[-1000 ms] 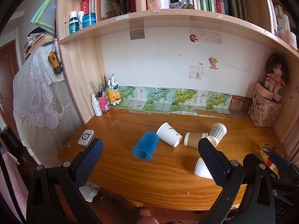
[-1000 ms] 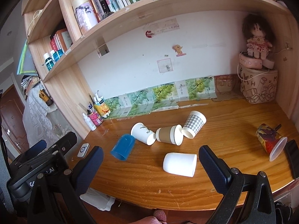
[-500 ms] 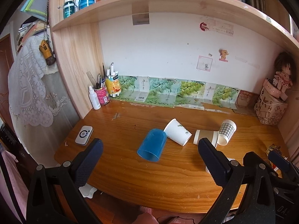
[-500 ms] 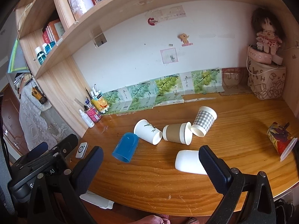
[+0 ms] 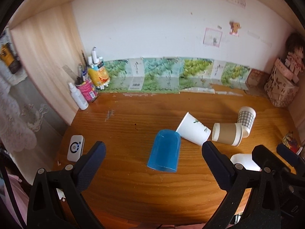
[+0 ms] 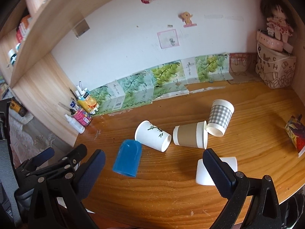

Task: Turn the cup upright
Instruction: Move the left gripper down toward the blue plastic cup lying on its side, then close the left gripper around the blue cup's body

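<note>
Several cups lie on their sides on the wooden desk point(image 5: 133, 194). A blue plastic cup point(image 5: 165, 155) point(image 6: 128, 160) lies between the fingers of my open left gripper point(image 5: 152, 152), a little ahead of them. Beside it lie a white cup with a bamboo print point(image 5: 193, 131) point(image 6: 153, 138), a brown sleeved cup point(image 5: 226, 134) point(image 6: 190, 137) and a grey checked cup point(image 5: 246, 119) point(image 6: 220, 117). A plain white cup point(image 6: 217, 170) point(image 5: 243, 161) lies just behind the right finger of my open, empty right gripper point(image 6: 152, 158).
A patterned red cup point(image 6: 295, 134) lies at the desk's right edge. Bottles and pen pots point(image 5: 87, 87) stand at the back left corner. A white device point(image 5: 75, 147) lies near the left edge. A printed box with a doll point(image 6: 274, 66) stands at the back right. A shelf hangs overhead.
Both grippers have moved forward and lower toward the desk. The cups now look larger and nearer. The blue cup now sits between the left fingers. No cup has moved.
</note>
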Motion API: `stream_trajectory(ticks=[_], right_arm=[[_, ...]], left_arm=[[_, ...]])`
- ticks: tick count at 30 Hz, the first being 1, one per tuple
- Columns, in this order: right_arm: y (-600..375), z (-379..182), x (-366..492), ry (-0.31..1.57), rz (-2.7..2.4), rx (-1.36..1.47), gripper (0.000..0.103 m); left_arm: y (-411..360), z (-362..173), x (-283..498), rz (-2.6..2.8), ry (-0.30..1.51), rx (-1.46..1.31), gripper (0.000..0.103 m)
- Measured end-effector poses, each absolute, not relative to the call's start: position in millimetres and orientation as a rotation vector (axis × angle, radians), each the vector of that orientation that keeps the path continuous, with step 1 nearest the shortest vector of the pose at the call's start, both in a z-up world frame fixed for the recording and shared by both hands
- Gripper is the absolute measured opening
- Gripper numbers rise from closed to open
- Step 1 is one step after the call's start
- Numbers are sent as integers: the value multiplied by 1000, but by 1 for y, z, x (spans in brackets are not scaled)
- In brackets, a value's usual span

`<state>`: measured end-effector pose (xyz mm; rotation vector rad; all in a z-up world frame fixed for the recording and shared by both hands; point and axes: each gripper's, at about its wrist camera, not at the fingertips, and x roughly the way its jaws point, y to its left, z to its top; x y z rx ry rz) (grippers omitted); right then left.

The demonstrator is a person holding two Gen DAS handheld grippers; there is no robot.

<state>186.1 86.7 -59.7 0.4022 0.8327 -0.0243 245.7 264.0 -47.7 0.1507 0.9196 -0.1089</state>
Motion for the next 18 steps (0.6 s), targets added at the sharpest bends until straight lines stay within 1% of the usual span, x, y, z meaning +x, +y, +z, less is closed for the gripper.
stream_trajectory(ticks=[10,15,18], right_arm=[[80,-94,221,987,-191,546,103],[77,-111,225,1061,-269,608,103],[77,-119,225,1091,-299,630,103]], left_arm=[[271,-109,316,-209,1209,186,101],[267,-147,336,-260,1385,190,97],[262,-167,342,-291,1454,213,96]])
